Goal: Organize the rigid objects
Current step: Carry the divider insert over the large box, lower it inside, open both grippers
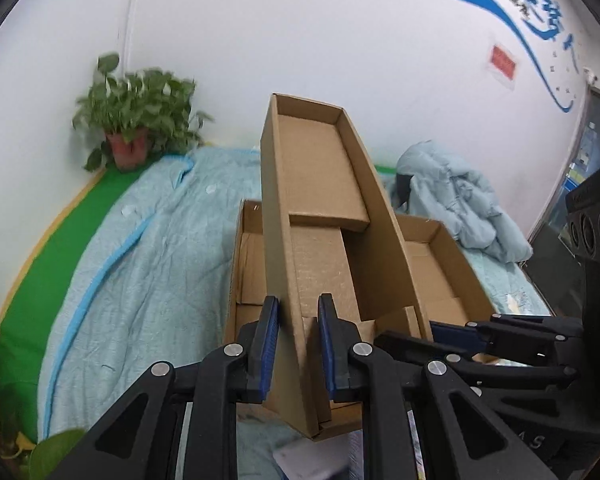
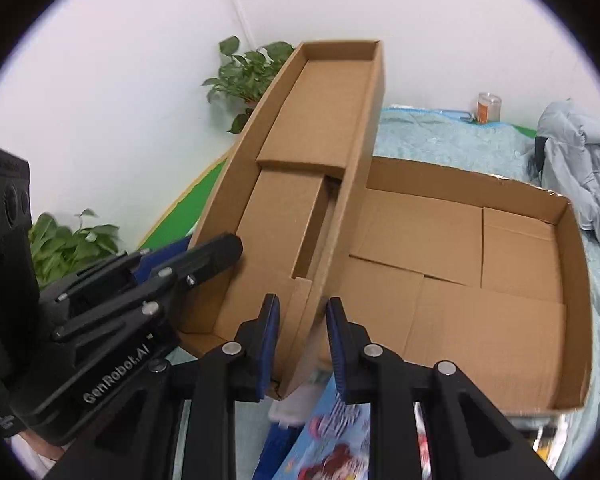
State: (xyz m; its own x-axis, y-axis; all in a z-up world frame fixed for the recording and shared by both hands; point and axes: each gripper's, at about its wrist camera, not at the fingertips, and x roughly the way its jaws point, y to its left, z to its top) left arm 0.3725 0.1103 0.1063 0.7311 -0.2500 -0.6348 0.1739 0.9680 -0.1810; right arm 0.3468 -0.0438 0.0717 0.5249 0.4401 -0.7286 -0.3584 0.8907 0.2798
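Observation:
A long narrow cardboard box, open on top, hangs tilted in the air above a wide shallow cardboard tray. My left gripper is shut on the narrow box's left wall at its near end. My right gripper is shut on its right wall at the same end. Each gripper shows in the other's view: the right gripper at the box's right side, the left gripper at its left side. Inside the narrow box lie folded cardboard flaps. The wide tray holds only its own floor flaps.
A light blue quilt covers the surface, with a green mat along its edge. A potted plant stands by the wall. A crumpled pale blue jacket lies beyond the tray. A jar stands far back. Colourful printed items lie below the grippers.

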